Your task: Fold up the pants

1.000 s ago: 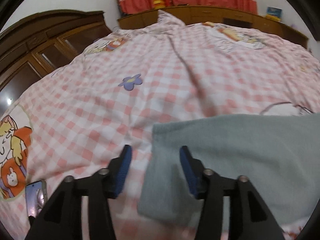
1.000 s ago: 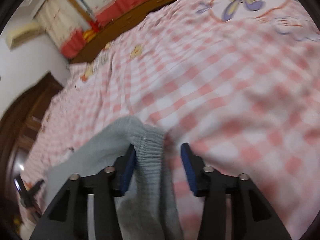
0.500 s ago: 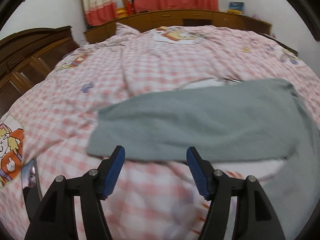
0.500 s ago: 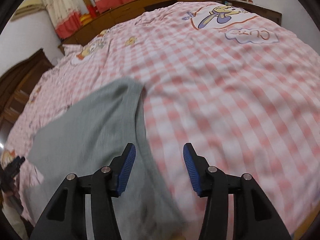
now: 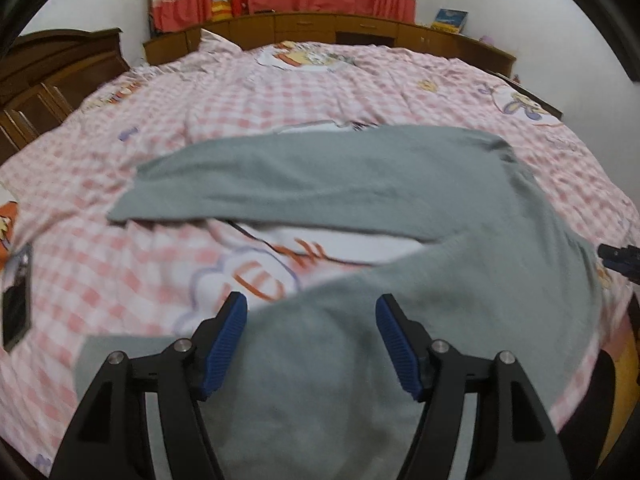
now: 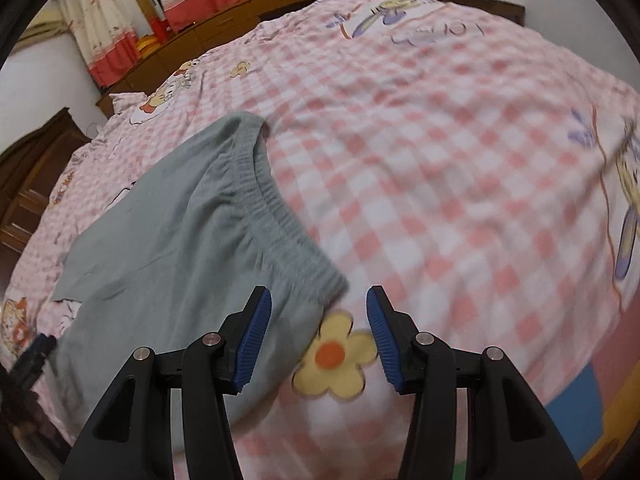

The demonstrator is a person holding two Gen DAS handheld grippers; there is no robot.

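Note:
Grey pants (image 5: 320, 176) lie flat on the pink checked bedsheet (image 5: 280, 96). One leg stretches off to the left and the other leg (image 5: 340, 360) runs under my left gripper (image 5: 312, 320). Its jaws are opening above that near leg, and the blue pads (image 5: 226, 340) press on nothing. In the right wrist view the elastic waistband (image 6: 280, 208) curves down to a corner just ahead of my right gripper (image 6: 318, 320). That gripper is open and holds nothing. Each gripper shows at the edge of the other's view.
A dark phone (image 5: 16, 308) lies on the sheet at the far left. A wooden headboard (image 5: 60, 68) stands at the left, and low wooden cabinets (image 5: 320, 24) with red-hemmed curtains run along the back wall. The bed's near edge is just below the right gripper.
Both grippers drew back from the pants' far edge toward the near side. The left jaws spread wider and left the far leg's hem. The waistband is no longer between the right jaws.

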